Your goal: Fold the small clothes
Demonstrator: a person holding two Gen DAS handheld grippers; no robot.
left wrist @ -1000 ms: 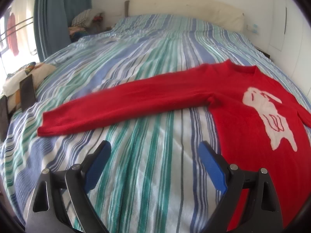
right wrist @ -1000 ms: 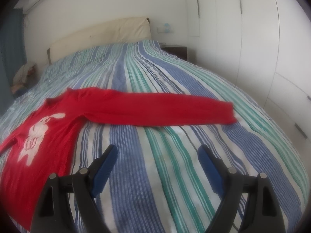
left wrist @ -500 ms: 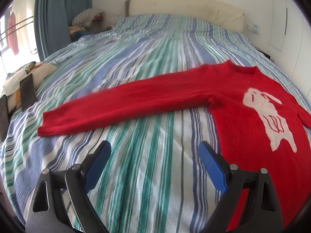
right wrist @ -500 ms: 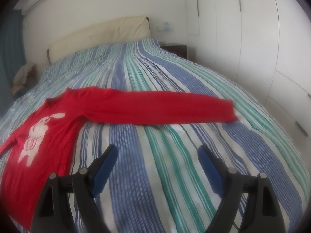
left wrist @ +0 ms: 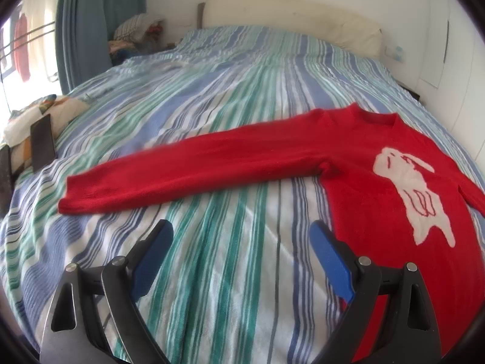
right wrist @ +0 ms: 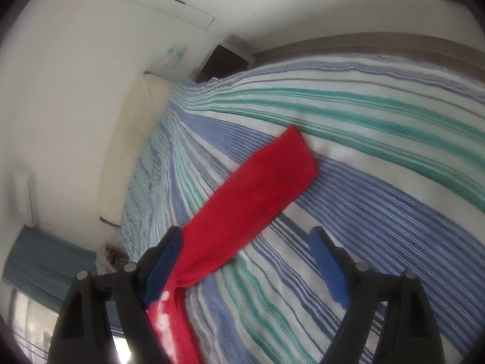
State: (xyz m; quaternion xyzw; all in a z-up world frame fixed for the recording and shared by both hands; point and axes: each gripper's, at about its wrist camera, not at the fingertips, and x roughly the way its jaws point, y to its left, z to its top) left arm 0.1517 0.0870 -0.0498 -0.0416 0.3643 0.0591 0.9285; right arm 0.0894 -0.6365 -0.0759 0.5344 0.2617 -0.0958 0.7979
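A red sweater (left wrist: pixel 357 163) with a white rabbit print (left wrist: pixel 415 194) lies flat on the striped bed. Its left sleeve (left wrist: pixel 182 176) stretches out to the left. My left gripper (left wrist: pixel 241 257) is open and empty, hovering over the bedspread just below that sleeve. In the right wrist view the camera is rolled sideways; the sweater's right sleeve (right wrist: pixel 251 194) runs from the cuff down to my right gripper (right wrist: pixel 247 257), which is open, its left finger close beside the sleeve. Whether it touches is unclear.
The striped bedspread (left wrist: pixel 230 273) covers the whole bed. A cream headboard (left wrist: pixel 291 18) and blue curtain (left wrist: pixel 91 24) stand behind. A pile of clothes (left wrist: pixel 136 36) lies at the back left. Dark flat items (left wrist: pixel 42 142) lie at the left edge. A white wardrobe (right wrist: pixel 272 6) is at the right.
My right gripper has rolled sharply sideways and moved in close to the right sleeve. My left gripper has barely moved.
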